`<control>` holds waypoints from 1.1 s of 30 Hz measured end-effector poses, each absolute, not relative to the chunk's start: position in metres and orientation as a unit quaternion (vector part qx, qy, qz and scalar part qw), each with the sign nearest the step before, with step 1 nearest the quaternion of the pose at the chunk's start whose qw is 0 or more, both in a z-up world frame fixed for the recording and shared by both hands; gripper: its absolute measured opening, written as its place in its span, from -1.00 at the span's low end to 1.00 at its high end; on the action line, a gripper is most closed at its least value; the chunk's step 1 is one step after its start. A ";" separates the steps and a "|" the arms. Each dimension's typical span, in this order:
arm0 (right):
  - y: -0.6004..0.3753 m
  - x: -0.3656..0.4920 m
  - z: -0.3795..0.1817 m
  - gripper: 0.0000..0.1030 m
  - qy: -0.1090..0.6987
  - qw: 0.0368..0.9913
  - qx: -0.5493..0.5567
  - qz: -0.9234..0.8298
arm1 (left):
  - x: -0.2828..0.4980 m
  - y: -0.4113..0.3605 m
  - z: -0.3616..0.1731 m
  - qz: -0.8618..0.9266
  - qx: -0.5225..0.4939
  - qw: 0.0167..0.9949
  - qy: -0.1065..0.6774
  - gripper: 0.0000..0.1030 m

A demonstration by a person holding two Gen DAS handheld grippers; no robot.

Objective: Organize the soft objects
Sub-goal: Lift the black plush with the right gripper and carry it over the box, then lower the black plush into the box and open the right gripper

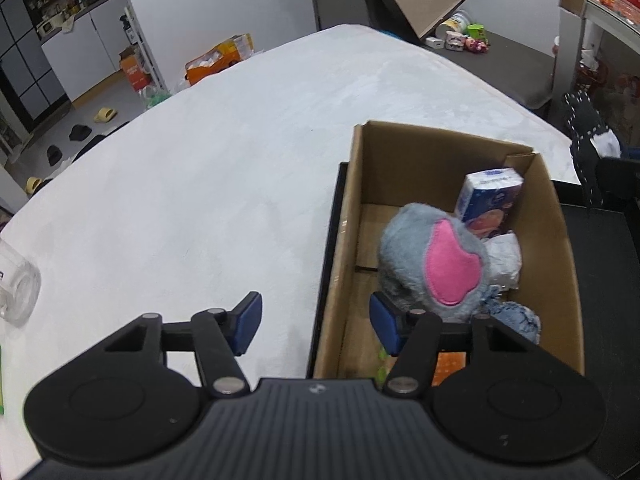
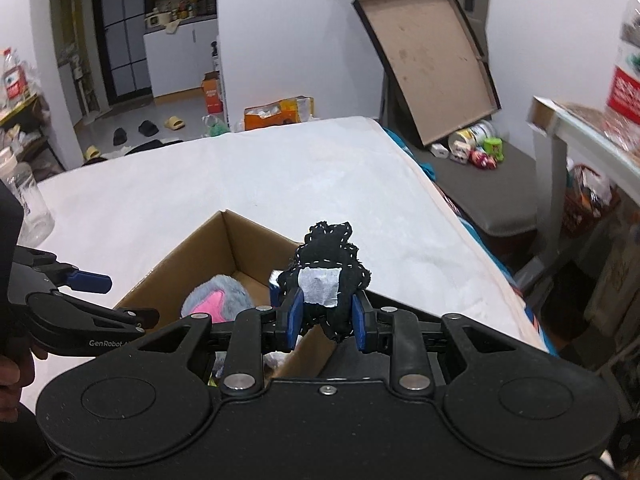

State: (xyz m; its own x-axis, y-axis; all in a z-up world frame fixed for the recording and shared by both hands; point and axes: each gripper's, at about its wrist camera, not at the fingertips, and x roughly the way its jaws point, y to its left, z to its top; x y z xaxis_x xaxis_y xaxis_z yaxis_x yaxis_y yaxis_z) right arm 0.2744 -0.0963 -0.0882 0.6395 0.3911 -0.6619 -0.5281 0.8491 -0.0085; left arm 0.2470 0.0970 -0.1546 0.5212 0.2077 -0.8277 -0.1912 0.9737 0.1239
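Your right gripper (image 2: 326, 316) clamps a black stitched cloth item (image 2: 326, 276), its bulk standing up from the pads. The cardboard box (image 2: 188, 256) lies ahead and to the left of this gripper, just below it, already holding a grey-and-pink plush toy (image 1: 436, 260) and a tissue pack (image 1: 490, 204). Your left gripper (image 1: 316, 322), half open and empty, straddles the box's near-left wall. The right hand carries the load, so the release calls for a short move left over the opening.

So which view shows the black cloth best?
The right wrist view: the black cloth sits centred, pinched in the right gripper, white label visible. The left wrist view shows only part of it hanging at the right edge.
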 end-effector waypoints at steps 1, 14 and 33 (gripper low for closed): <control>-0.093 0.275 -0.088 -0.49 0.337 0.899 -0.107 0.257 | 0.247 0.099 -0.156 0.116 0.007 0.871 0.477 0.00; -0.045 0.280 -0.095 -0.47 0.317 0.886 -0.180 0.286 | 0.250 0.112 -0.164 0.120 -0.043 0.859 0.495 -0.51; 0.008 0.287 -0.110 -0.08 0.306 0.865 -0.252 0.308 | 0.249 0.126 -0.173 0.107 -0.109 0.852 0.501 -0.63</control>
